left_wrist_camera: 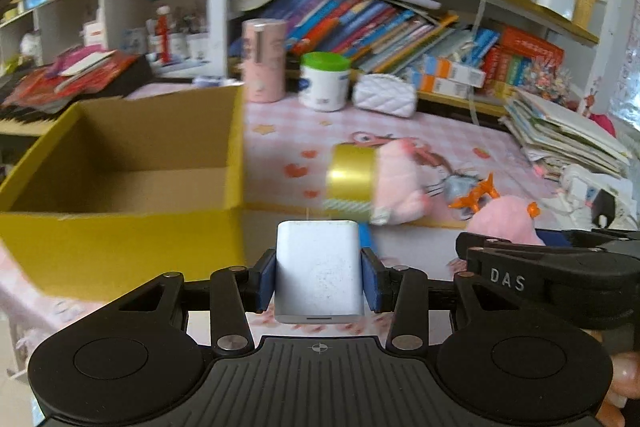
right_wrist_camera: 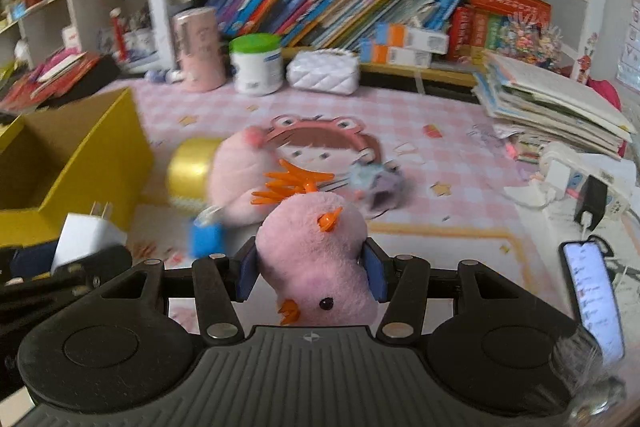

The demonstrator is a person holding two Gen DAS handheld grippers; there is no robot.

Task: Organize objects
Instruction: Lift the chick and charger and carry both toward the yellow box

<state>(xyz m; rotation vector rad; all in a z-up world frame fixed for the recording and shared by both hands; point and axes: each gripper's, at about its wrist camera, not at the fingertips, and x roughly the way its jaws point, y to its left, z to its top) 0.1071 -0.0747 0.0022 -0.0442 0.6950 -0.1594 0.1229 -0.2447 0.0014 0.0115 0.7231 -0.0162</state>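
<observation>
Carrying is the step in hand: each gripper has its load clear of the table, and the open yellow cardboard box (left_wrist_camera: 120,163) looks like the place both are bound for. The left gripper (left_wrist_camera: 319,277) has its blue pads pressed on the two flat sides of a white plug-in charger (left_wrist_camera: 318,267), held upright just right of the box's near corner; in the right wrist view its two prongs point up. The right gripper (right_wrist_camera: 312,271) is closed on a pink plush chick (right_wrist_camera: 316,259) with an orange comb and beak, squeezing its soft body, and sits further right of the box, beside the left gripper.

Right of the box on the pink checked tablecloth (right_wrist_camera: 440,115) lie a roll of gold tape (right_wrist_camera: 190,169), a second pink plush (right_wrist_camera: 236,179) touching it, a small blue piece (right_wrist_camera: 206,237) and a grey toy (right_wrist_camera: 376,187), so by my reading the sorting is only part done. The box looks empty in what shows of it.

Next, I judge, the left gripper has to clear the box's right wall and get over the opening before letting go; the charger is hard and will drop straight. The chick is springy and may cling to a pad.

Both grippers point downward and forward toward the table, side by side, the left one's body overlapping the lower left of the right wrist view. Fingertips of the person's hand (left_wrist_camera: 624,379) show at the lower right of the left wrist view.
</observation>
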